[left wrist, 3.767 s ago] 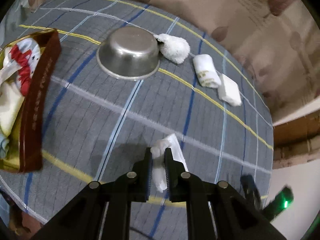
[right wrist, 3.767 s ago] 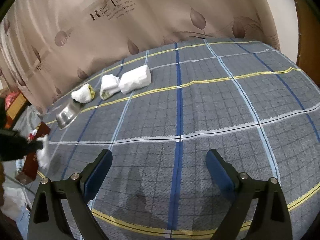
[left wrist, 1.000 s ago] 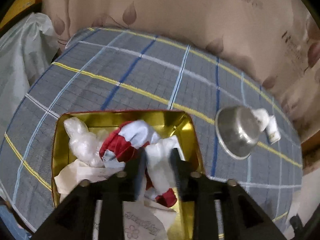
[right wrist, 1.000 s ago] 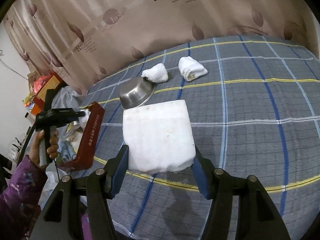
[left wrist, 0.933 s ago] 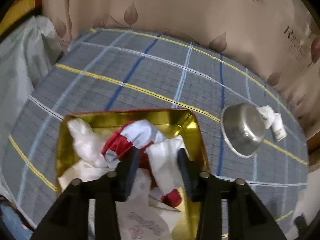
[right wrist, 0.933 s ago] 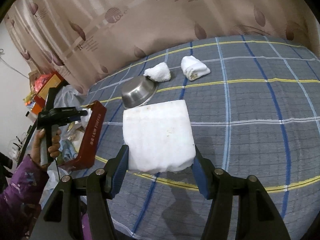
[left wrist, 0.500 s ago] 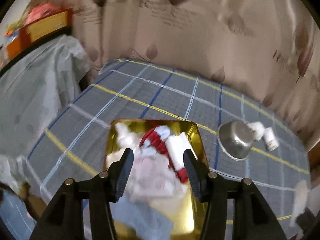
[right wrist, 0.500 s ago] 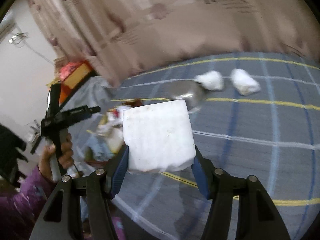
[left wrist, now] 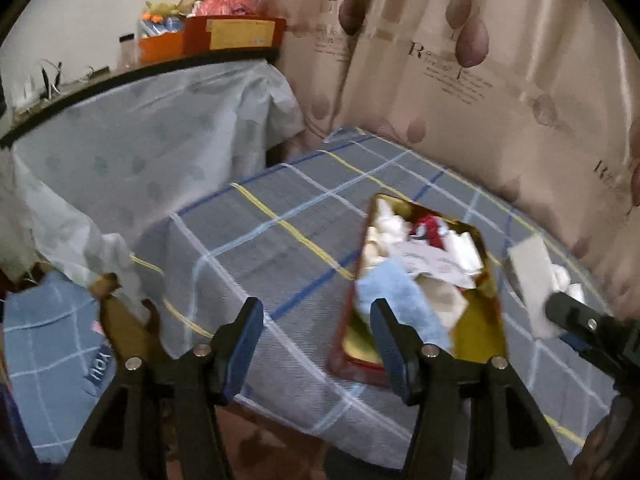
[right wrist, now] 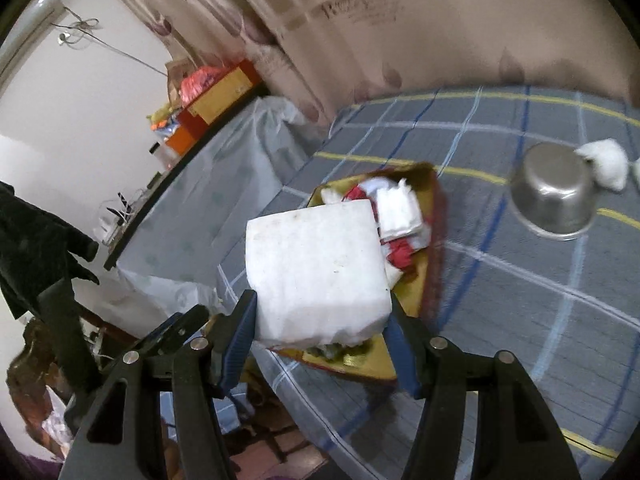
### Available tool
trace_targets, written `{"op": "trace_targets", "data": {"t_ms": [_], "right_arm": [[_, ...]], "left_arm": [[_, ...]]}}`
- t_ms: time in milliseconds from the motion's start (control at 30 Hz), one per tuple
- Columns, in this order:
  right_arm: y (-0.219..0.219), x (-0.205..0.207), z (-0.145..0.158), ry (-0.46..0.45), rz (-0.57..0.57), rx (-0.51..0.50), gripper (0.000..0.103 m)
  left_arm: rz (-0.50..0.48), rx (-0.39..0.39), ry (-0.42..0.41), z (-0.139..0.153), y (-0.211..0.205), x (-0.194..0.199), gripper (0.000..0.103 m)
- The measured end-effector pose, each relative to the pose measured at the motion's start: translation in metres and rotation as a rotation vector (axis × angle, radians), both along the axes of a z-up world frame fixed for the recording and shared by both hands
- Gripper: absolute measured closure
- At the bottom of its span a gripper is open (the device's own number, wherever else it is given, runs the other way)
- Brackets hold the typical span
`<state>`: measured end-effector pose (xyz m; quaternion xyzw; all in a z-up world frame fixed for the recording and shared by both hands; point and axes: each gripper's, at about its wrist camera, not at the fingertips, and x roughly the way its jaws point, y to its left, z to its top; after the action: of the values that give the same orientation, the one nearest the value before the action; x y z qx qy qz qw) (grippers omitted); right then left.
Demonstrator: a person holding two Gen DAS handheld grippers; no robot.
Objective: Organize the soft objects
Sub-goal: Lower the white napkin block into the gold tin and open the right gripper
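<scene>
The left gripper (left wrist: 316, 336) is seen with its jaws standing wide and nothing between them; they have just been opening, and the small white cloth that was pinched a second ago has been let go into the gold-lined tin (left wrist: 486, 328), which now lies at about 2 o'clock of the fingers. A heap of soft things is held in the tin: white cloths, a red-and-white piece (left wrist: 428, 228) and a light blue cloth (left wrist: 400, 300). The view has been swung away from over the tin toward the edge of the checked bedspread (left wrist: 256, 240).

In the right wrist view, the right gripper (right wrist: 320, 320) is closed on a large white folded towel (right wrist: 316, 268), pressed at both sides. The towel has been carried from mid-bed to just above the tin (right wrist: 432, 208), which shows behind it at 1 o'clock. A steel bowl (right wrist: 556, 196) and a white rolled cloth (right wrist: 608, 164) remain on the bed at 2 o'clock.

One item is judged delivered; the towel appears next in line for the tin, with at least one roll left to collect
</scene>
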<state>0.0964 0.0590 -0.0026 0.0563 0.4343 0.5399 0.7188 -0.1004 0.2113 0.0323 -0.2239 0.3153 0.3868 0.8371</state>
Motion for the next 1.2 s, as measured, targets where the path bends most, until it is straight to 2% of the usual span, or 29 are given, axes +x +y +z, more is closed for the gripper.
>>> {"op": "trace_targets", "data": {"t_ms": [267,367,533,667,800,1000,1067,1133,1200], "right_arm": [[0.032,-0.001,-0.028,0.008,-0.012,-0.090,0.045],[0.037,0.005,-0.039,0.043,-0.032,-0.106,0.045],[0.045,0.005,-0.051,0.031,-0.043,-0.157,0.045],[0.051,-0.001,-0.048,-0.036,-0.048,-0.192,0.044],[0.056,-0.006,-0.045,-0.089,-0.040,-0.194,0.035],[0.051,-0.005,-0.042,-0.115,-0.062,-0.187,0.034],[0.049,-0.005,-0.040,-0.117,-0.058,-0.170,0.030],[0.046,-0.007,-0.036,-0.149,-0.064,-0.162,0.021],[0.039,-0.008,-0.031,-0.159,-0.065,-0.123,0.020]], "left_arm": [[-0.014,-0.063,-0.029,-0.007,0.011,-0.004,0.046],[-0.024,-0.046,-0.023,-0.006,0.009,-0.001,0.046],[-0.049,-0.015,-0.016,-0.003,0.002,0.003,0.046],[-0.065,-0.011,-0.001,-0.004,0.001,0.006,0.046],[-0.070,-0.015,-0.002,-0.004,0.001,0.007,0.046],[-0.071,-0.010,0.014,-0.004,0.000,0.007,0.046],[-0.072,-0.010,0.024,-0.005,0.000,0.008,0.046],[-0.070,-0.007,0.026,-0.005,0.000,0.008,0.046],[-0.068,-0.001,0.021,-0.004,0.000,0.007,0.046]]}}
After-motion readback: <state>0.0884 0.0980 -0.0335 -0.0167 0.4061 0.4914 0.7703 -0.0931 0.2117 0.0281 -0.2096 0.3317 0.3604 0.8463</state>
